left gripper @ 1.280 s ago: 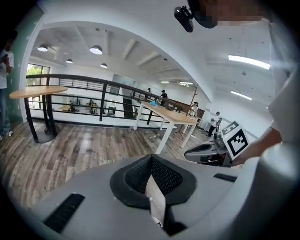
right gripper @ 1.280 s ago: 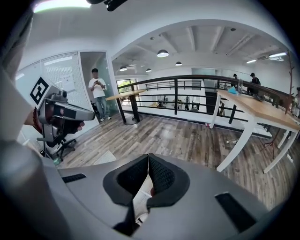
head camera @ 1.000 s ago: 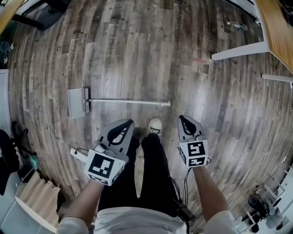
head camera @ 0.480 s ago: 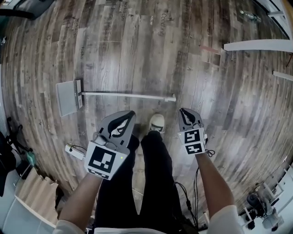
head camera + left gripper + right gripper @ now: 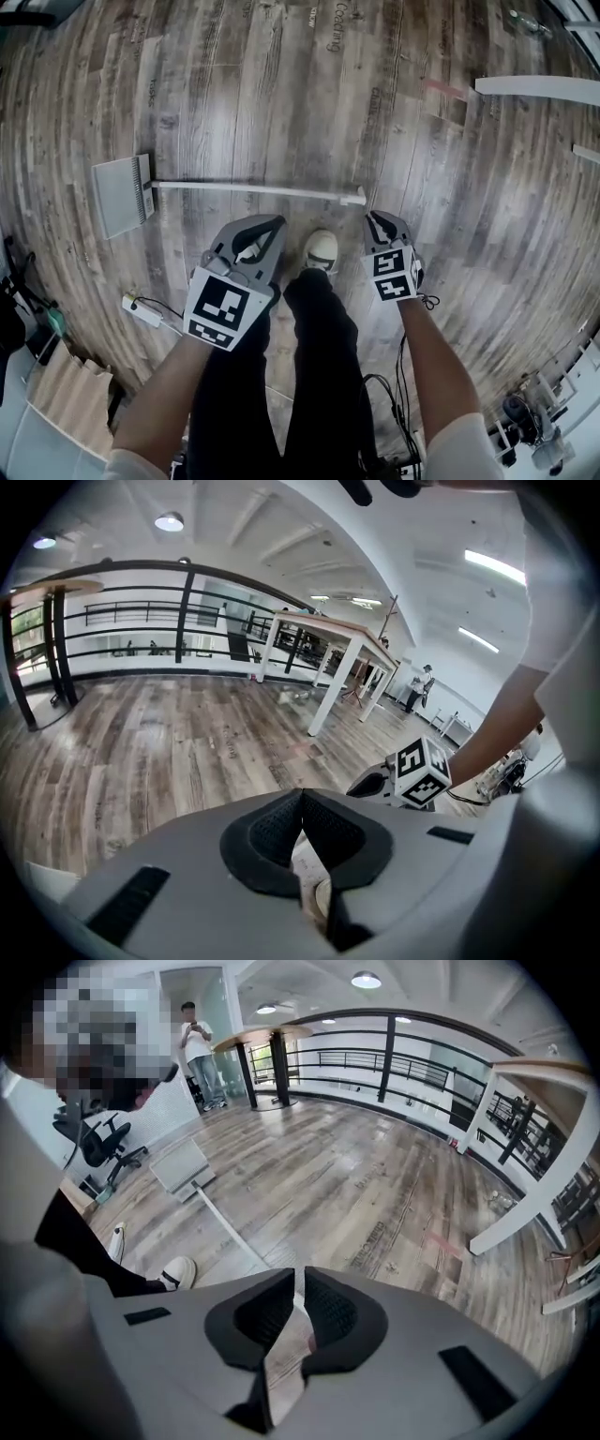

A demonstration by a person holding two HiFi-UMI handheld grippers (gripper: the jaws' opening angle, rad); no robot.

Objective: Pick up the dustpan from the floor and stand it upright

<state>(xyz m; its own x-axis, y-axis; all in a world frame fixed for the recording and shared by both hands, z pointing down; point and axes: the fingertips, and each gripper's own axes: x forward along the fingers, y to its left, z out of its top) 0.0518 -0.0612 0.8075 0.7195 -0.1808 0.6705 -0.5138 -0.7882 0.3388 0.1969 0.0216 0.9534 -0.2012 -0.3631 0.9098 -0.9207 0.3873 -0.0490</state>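
1. The dustpan [image 5: 120, 195] lay flat on the wooden floor [image 5: 281, 94], its pan off to the person's left.
2. Its long white handle [image 5: 253, 189] ran across the floor toward the right and ended just ahead of the right hand-held gripper [image 5: 375, 218].
3. The right hand-held gripper was closed with nothing between its jaws. It pointed steeply down near the handle's tip, with no contact visible.
4. The left hand-held gripper [image 5: 270, 223] was also closed and empty, held short of the handle's middle.
5. A white shoe [image 5: 321, 251] stood between the two grippers.
6. A white table leg [image 5: 534, 86] crossed the upper right.
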